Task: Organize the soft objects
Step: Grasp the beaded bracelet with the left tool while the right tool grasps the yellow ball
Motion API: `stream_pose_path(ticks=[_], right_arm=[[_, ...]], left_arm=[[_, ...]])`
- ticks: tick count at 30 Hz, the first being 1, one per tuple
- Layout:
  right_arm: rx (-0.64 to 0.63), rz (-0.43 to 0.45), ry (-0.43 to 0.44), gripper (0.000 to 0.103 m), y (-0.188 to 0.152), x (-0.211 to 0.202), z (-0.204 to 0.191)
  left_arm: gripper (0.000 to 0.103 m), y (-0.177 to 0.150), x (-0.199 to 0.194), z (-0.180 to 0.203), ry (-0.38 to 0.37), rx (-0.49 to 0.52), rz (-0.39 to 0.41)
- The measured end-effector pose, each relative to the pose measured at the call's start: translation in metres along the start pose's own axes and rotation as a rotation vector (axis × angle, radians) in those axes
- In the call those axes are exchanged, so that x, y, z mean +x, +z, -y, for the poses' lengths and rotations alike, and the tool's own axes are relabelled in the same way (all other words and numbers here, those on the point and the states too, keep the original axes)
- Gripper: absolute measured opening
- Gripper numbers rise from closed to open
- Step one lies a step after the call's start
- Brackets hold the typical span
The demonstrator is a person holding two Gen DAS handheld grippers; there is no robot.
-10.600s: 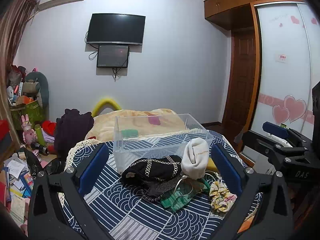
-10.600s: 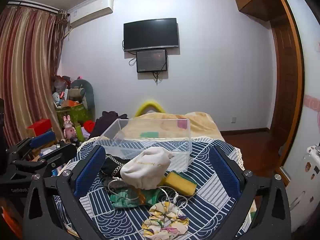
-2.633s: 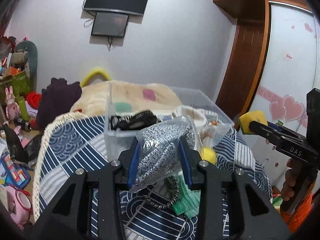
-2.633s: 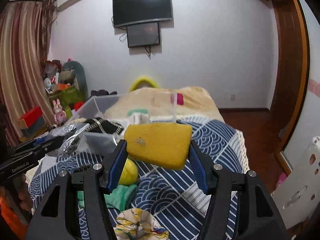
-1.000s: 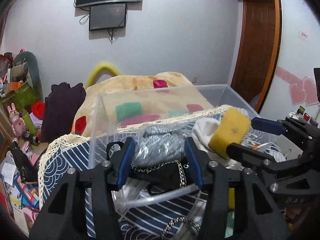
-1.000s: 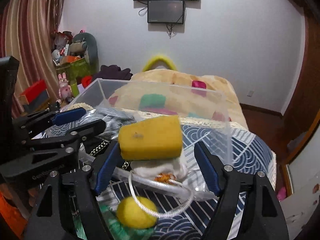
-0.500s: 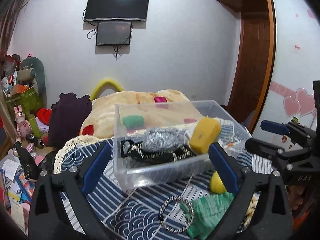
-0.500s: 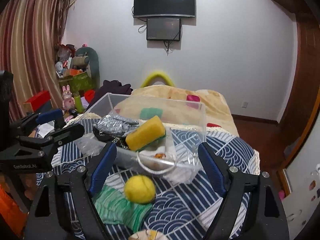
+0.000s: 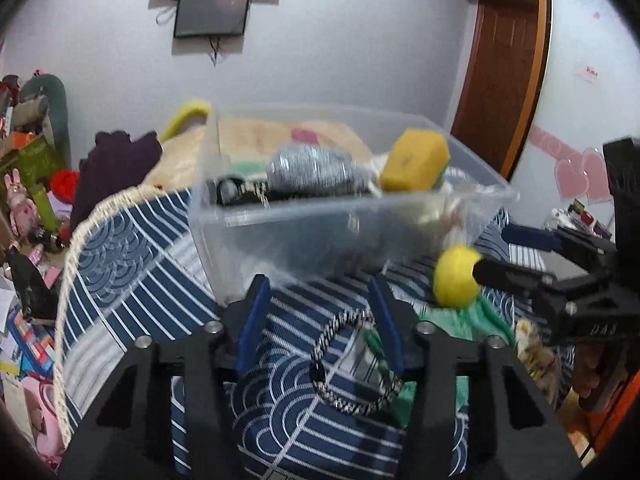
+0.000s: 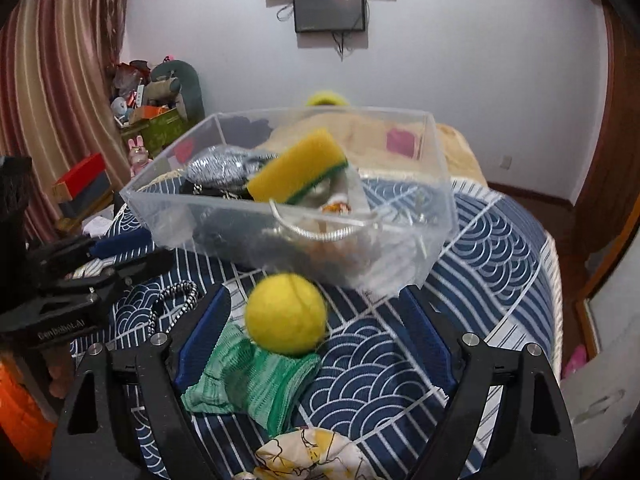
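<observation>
A clear plastic bin (image 9: 348, 220) (image 10: 432, 216) stands on the blue patterned bed and holds a yellow sponge (image 9: 414, 164) (image 10: 298, 170), a silver bag (image 9: 312, 170) (image 10: 220, 166) and dark items. My left gripper (image 9: 318, 306) is open around one end of a black-and-white braided loop (image 9: 352, 364), just in front of the bin. My right gripper (image 10: 316, 320) is open with a yellow ball (image 10: 286, 314) (image 9: 456, 276) between its fingers, above a green cloth (image 10: 250, 378) (image 9: 452, 320).
A floral scrunchie (image 10: 308, 458) lies at the near edge of the bed. The blue patterned cover (image 10: 500, 248) spreads to the right. Clutter and toys (image 9: 32, 200) fill the floor at left. A wardrobe (image 9: 580, 80) stands at right.
Both grippers have dropped low and moved in. The left now straddles the braided loop. The right now straddles the yellow ball. Sponge and silver bag stay in the bin.
</observation>
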State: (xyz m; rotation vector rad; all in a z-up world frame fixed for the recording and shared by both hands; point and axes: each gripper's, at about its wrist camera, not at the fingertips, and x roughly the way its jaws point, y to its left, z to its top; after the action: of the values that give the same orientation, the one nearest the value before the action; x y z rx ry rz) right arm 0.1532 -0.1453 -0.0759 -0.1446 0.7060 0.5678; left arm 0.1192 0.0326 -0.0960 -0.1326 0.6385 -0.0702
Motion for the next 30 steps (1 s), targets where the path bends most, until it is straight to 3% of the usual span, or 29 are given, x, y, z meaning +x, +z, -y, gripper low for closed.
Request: stream_pose_path(ticks=[7,9,12,13,14,18,25,30], right_arm=[[0.016,-0.040,0.033,0.083,-0.008,0.010,-0.004],[0.010,-0.052,0.036,0.077,-0.010,0.014,-0.009],[-0.002,-0.078,0.053,0.054,-0.013,0.020,-0.014],[-0.001,-0.084,0.058,0.045,-0.014,0.021,-0.014],[0.001,-0.088,0.065,0.043,-0.014,0.021,-0.013],[-0.003,-0.064,0.060,0.043,-0.015,0.013,-0.012],[0.006,-0.010,0.044,0.042,-0.015,-0.006,-0.009],[0.013,0.040,0.027,0.042,-0.009,-0.021,-0.009]], left_arm=[[0.043,-0.012,0.023,0.002,-0.020,0.006,-0.082],[0.041,-0.012,0.021,0.003,-0.014,0.015,-0.072],[0.031,-0.014,0.022,0.006,0.002,0.031,-0.077],[0.025,-0.014,0.022,0.008,0.008,0.039,-0.075],[0.015,-0.015,0.021,0.010,0.003,0.047,-0.075],[0.006,-0.020,0.020,0.016,-0.007,0.070,-0.081],[0.005,-0.022,0.006,0.018,0.007,0.072,-0.032],[0.005,-0.013,-0.018,0.015,0.055,0.040,0.058]])
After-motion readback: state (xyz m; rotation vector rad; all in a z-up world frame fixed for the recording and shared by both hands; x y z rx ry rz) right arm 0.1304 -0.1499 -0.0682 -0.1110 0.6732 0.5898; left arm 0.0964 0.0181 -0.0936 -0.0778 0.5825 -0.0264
